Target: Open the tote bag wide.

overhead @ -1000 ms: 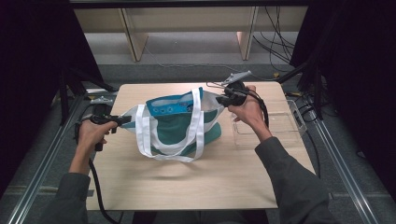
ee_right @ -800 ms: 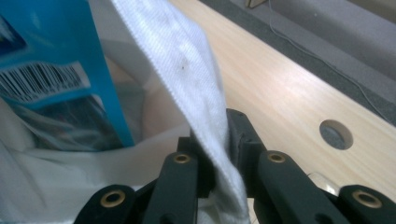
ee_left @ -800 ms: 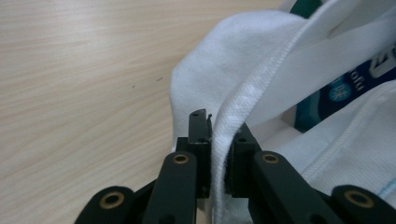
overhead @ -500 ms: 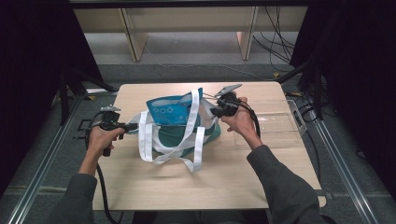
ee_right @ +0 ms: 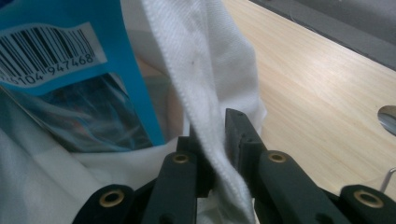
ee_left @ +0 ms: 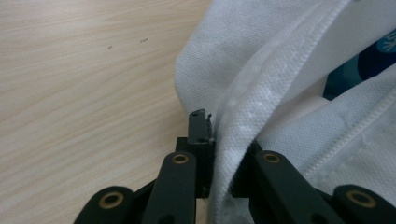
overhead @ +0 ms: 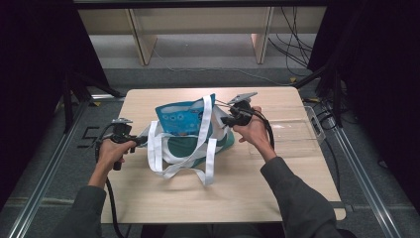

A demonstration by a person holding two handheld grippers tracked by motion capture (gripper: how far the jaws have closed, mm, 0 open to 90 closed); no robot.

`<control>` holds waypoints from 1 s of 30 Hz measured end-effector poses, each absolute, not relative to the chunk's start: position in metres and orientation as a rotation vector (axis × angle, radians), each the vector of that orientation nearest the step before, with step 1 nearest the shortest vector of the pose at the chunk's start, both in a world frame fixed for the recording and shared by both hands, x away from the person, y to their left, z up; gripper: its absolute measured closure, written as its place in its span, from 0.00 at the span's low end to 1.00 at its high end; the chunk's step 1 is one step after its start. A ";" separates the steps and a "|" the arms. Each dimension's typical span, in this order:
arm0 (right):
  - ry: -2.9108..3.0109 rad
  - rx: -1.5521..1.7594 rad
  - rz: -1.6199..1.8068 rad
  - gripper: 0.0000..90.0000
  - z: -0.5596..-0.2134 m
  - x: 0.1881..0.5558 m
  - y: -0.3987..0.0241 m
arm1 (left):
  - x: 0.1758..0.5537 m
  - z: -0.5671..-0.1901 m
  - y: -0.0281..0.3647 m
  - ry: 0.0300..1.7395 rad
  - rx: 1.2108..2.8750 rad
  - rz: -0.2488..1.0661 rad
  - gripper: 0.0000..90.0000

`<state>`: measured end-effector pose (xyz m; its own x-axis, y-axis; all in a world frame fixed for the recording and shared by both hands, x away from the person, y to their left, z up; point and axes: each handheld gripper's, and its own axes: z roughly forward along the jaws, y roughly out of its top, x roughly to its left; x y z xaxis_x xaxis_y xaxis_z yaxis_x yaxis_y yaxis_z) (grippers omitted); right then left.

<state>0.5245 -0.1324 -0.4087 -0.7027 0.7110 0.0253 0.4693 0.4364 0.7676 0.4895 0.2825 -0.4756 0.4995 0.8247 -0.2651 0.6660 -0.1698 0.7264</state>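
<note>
A white and teal tote bag (overhead: 184,148) sits on the table, its white straps (overhead: 208,163) draped over the front. A blue packet (overhead: 182,117) stands up out of its mouth. My left gripper (overhead: 140,141) is shut on the bag's left rim; in the left gripper view the white hem (ee_left: 243,121) runs between the jaws of that gripper (ee_left: 219,143). My right gripper (overhead: 224,120) is shut on the right rim. In the right gripper view the hem (ee_right: 201,79) is pinched in the gripper (ee_right: 215,136), with the packet's barcode side (ee_right: 60,60) beside it.
A clear plastic tray (overhead: 296,133) lies on the wooden table (overhead: 163,198) right of the bag, just past my right hand. Metal frame rails run along both table sides. Wooden shelf legs and cables lie on the floor beyond the far edge.
Both hands have sunk and drawn a little closer together. The bag has come down with them and slumped, and its straps now hang over the front.
</note>
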 end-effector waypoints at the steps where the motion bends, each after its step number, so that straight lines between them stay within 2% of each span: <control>1: 2.402 1.028 1.141 0.88 -0.407 0.525 -0.134 | 0.490 -0.476 0.284 1.223 1.918 0.236 0.91; 3: 2.365 1.019 1.163 0.72 -0.403 0.524 -0.136 | 0.489 -0.476 0.286 1.222 1.927 0.228 0.91; 6: 2.300 0.971 1.215 0.71 -0.391 0.517 -0.138 | 0.489 -0.477 0.287 1.241 1.885 0.221 0.90; 9: 2.242 0.938 1.247 0.65 -0.368 0.505 -0.144 | 0.490 -0.475 0.287 1.242 1.891 0.224 0.90; 16: 2.290 0.828 1.343 0.64 -0.339 0.470 -0.141 | 0.489 -0.472 0.289 1.234 1.917 0.239 0.89; 21: 2.450 0.754 1.431 0.61 -0.343 0.446 -0.126 | 0.490 -0.471 0.290 1.236 1.919 0.236 0.88; 26: 2.520 0.731 1.402 0.58 -0.353 0.449 -0.110 | 0.490 -0.471 0.290 1.229 1.927 0.233 0.88; 27: 2.534 0.733 1.407 0.58 -0.355 0.450 -0.108 | 0.490 -0.471 0.290 1.227 1.927 0.234 0.88; 30: 2.555 0.725 1.424 0.69 -0.360 0.453 -0.099 | 0.490 -0.471 0.290 1.225 1.925 0.236 0.88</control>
<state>0.4532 -0.0985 -0.3599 -0.8765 0.4667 0.1182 0.3460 0.4399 0.8287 0.4899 0.2897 -0.4707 0.5087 0.8217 -0.2571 0.6677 -0.1880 0.7203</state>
